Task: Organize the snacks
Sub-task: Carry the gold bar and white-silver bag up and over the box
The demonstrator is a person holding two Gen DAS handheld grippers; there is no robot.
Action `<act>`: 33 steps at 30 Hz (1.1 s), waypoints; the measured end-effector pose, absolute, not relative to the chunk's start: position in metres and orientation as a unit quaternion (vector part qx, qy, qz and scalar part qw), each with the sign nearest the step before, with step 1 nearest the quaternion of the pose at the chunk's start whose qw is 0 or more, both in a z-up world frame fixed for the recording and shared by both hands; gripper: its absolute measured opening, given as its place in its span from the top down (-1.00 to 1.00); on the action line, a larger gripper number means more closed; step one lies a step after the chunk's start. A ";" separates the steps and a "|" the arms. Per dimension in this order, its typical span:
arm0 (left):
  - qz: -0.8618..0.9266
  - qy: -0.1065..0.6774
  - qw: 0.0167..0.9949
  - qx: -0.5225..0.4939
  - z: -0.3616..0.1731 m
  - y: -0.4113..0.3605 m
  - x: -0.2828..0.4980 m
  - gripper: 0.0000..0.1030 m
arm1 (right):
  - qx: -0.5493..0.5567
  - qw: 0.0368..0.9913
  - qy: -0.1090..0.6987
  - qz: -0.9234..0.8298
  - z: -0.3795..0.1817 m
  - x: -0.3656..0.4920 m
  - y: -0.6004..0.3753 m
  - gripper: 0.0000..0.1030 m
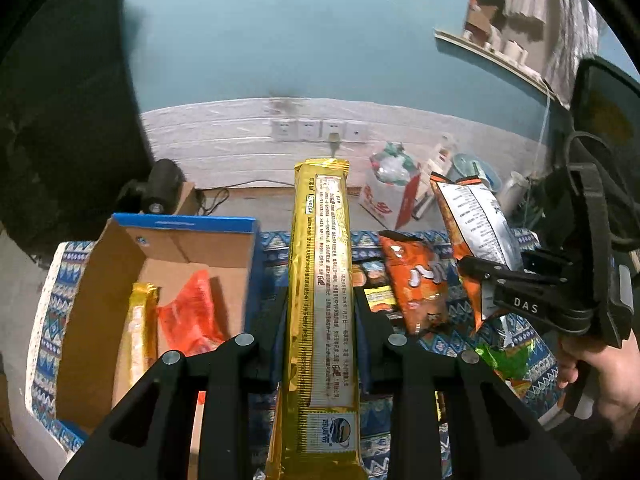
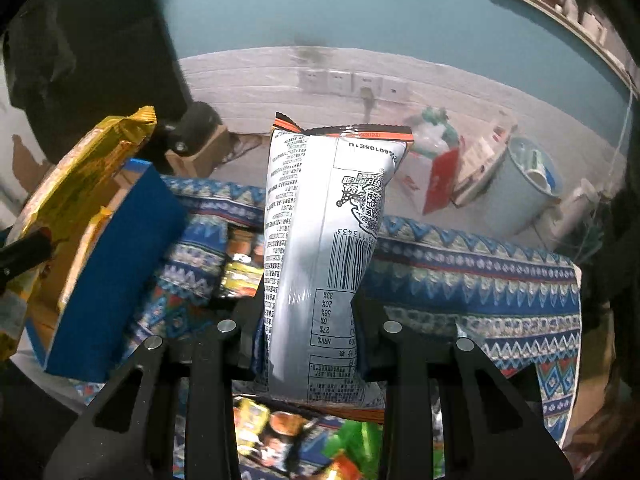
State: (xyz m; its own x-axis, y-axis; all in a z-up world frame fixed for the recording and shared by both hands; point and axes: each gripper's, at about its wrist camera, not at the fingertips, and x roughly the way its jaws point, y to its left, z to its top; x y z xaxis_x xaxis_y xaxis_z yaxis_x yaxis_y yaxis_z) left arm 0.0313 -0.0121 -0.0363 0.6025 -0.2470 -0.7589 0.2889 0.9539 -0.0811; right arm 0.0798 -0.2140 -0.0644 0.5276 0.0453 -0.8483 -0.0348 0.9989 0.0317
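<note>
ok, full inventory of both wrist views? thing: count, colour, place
long biscuit pack: 1, gold, held upright in left gripper
chip bag: 1, silver back with orange edge, held in right gripper
cardboard box: 1, brown with blue rim, left on the patterned cloth
packs in box: 1 gold, 1 orange-red
orange bag: 1, on cloth
wall sockets: 4, white, back wall
left gripper: black, jaws shut
right gripper: black, jaws shut
</note>
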 end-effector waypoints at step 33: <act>-0.014 0.453 0.889 -0.065 -0.067 0.156 0.046 0.44 | -0.042 0.853 0.497 0.153 -0.068 0.135 -0.019 0.39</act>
State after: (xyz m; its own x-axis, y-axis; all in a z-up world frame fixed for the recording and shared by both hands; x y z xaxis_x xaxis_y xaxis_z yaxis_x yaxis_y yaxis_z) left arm 0.0459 0.1561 -0.0670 0.5885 -0.0838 -0.8042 -0.0345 0.9911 -0.1286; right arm 0.1348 -0.0185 -0.0680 0.4598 0.2198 -0.8604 -0.3030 0.9496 0.0807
